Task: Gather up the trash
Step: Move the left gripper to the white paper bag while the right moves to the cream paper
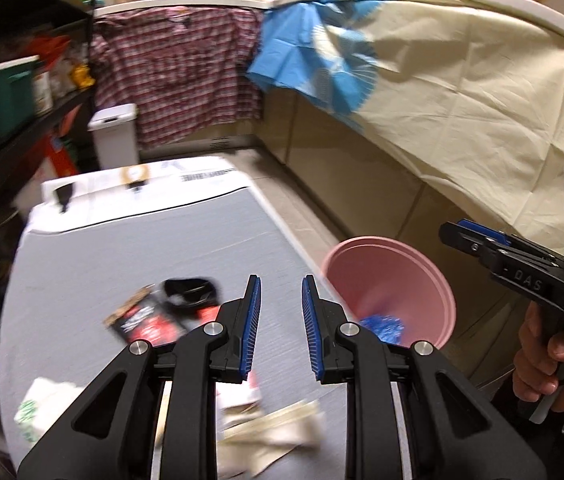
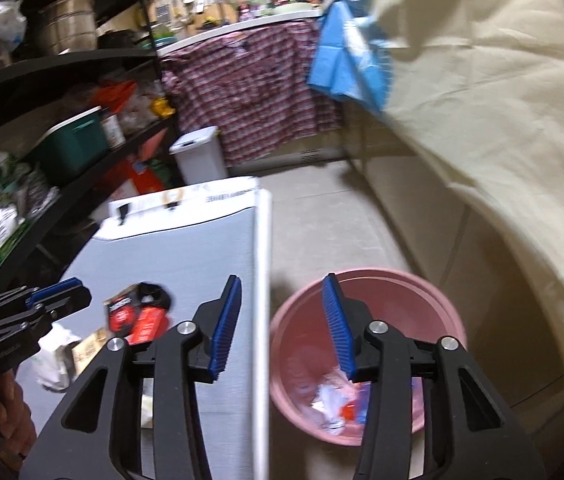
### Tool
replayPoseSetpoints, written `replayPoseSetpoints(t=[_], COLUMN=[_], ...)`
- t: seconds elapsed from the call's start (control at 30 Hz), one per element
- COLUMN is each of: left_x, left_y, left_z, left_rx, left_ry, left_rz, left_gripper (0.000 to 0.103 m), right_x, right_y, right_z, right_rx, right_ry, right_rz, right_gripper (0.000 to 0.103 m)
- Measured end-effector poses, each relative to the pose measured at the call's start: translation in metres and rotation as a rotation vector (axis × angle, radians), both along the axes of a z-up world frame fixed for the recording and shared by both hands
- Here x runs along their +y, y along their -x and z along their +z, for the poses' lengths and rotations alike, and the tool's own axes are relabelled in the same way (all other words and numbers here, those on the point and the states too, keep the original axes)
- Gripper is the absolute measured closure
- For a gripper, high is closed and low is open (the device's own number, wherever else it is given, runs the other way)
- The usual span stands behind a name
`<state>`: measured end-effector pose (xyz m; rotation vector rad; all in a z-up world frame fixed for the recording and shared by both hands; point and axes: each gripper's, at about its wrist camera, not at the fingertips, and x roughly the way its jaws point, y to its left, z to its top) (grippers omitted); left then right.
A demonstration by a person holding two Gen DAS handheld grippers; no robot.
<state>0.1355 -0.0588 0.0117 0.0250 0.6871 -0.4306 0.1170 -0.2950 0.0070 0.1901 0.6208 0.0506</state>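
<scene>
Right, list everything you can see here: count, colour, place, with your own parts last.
bucket: one, pink, on the floor beside the table, trash inside
table: one, grey top
red-and-black wrapper: one, on the table
white crumpled paper: one, table's near left
bin: one, white, lidded, floor beyond the table
plaid cloth: one, red, hanging off the far counter
cream sheet: one, draped at right
left gripper: open, empty, over the table
right gripper: open, empty, above the bucket's edge
hand: one, holding the right gripper's handle

One pink bin [image 2: 366, 356], two claws [image 1: 280, 326] [image 2: 282, 330]
</scene>
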Motion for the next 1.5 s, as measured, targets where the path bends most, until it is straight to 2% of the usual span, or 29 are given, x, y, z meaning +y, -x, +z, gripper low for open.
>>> replayPoseSetpoints(t=[0.27,0.4,0.67,0.77,0.8,0.97,1.17,1.37,1.43,1.47,1.5], left_x=[0.087,0.131,0.198,0.207,0.208,0.207,0.200,0.194,0.192,0.191,0.190], left_y=[0.013,0.020,0.029,0.030,0.029,0.028,0.023,0.012,0.011,0.011,0.011], left_z=[-0.002,-0.006,-0.028,-0.040,-0.045,-0.059,-0.060,-0.072,-0.070,-0.068,-0.066], left_rx=[0.020,0.046,0.129,0.177,0.194,0.230,0.219,0.252,0.245,0.238,0.232], left_ry=[-0.009,-0.009,0.019,0.038,0.038,0.029,0.018,0.001,-0.002,-0.002,-0.002], left_rz=[0.146,0.223,0.332,0.337,0.335,0.327,0.310,0.297,0.289,0.284,0.278], left_gripper=[0.081,0.081,0.080,0.063,0.061,0.061,0.061,0.061,0.062,0.068,0.074], right_x=[0.074,0.105,0.136,0.148,0.152,0.165,0.164,0.164,0.164,0.165,0.165], right_y=[0.008,0.015,0.020,0.020,0.020,0.020,0.023,0.021,0.020,0.020,0.020], right_z=[-0.015,-0.026,-0.044,-0.052,-0.056,-0.070,-0.072,-0.078,-0.081,-0.081,-0.081], right_rx=[0.024,0.049,0.110,0.144,0.156,0.197,0.202,0.225,0.234,0.234,0.236], right_ry=[-0.017,0.019,0.069,0.097,0.110,0.191,0.218,0.246,0.253,0.255,0.257], right_rz=[0.239,0.367,0.506,0.549,0.560,0.590,0.587,0.581,0.580,0.580,0.585], right_gripper=[0.062,0.062,0.061,0.061,0.061,0.061,0.061,0.061,0.063,0.066,0.076])
